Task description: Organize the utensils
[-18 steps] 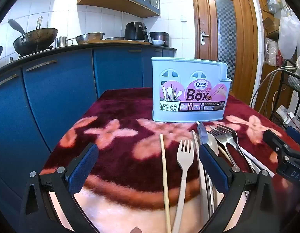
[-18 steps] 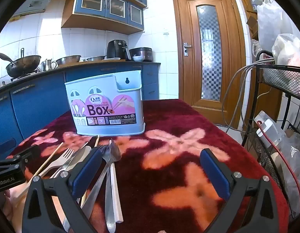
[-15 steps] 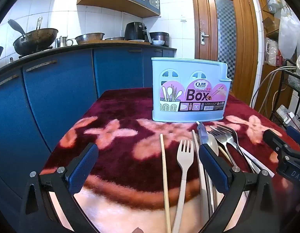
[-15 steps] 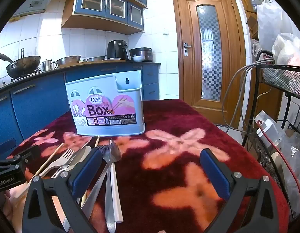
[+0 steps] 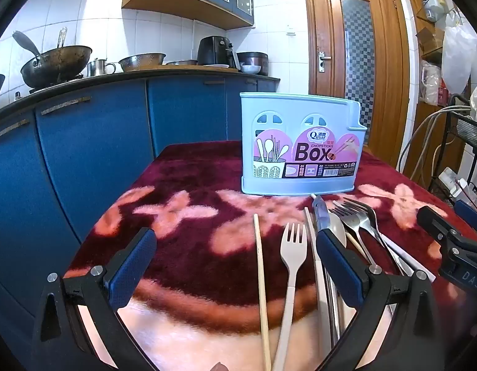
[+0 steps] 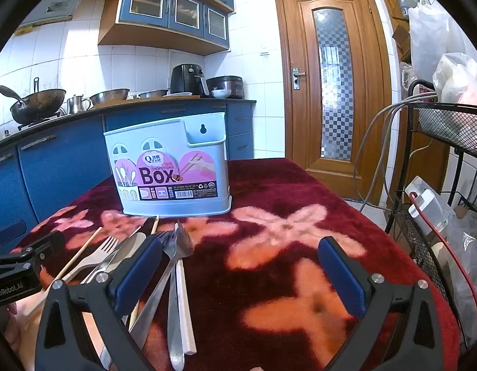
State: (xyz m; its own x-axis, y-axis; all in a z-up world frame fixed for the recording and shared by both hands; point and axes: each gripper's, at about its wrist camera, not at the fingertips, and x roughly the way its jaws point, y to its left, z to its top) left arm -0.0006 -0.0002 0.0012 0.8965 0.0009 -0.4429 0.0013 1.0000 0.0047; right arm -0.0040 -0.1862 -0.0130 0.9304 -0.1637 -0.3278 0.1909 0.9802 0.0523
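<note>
I work on a table covered by a dark red blanket (image 5: pixel 189 247) with pink flower shapes. The pale blue chopsticks box (image 5: pixel 301 145) stands upright toward the far side of it, label facing me; from these low views I cannot see into its compartments.

The utensils lie loose in front of the box, handles toward me: a single wooden chopstick (image 5: pixel 260 281) furthest left, a beige plastic fork (image 5: pixel 291 266) just beside it, then a crowded bundle with a blue-tipped knife (image 5: pixel 320 216), a metal spoon (image 5: pixel 338 232) and overlapping metal forks (image 5: pixel 357 216). None has gone into the box, so I judge the task is at its start.

The left gripper (image 5: pixel 234 264) hovers above the near edge, fingers spread fully apart and holding nothing; the chopstick and plastic fork lie between its jaws in view, untouched. The right gripper (image 6: pixel 238 272) is likewise released and empty, its left finger (image 6: pixel 138 273) over the metal bundle.

Procedure I would follow:
1. Take the isolated pieces first; the plastic fork is clear of its neighbours
2. Close across the handle, not the tines
3. Expect the plush pile to hinder getting under thin pieces; press down slightly before closing
4. Lift, turn upright, lower into the box
</note>
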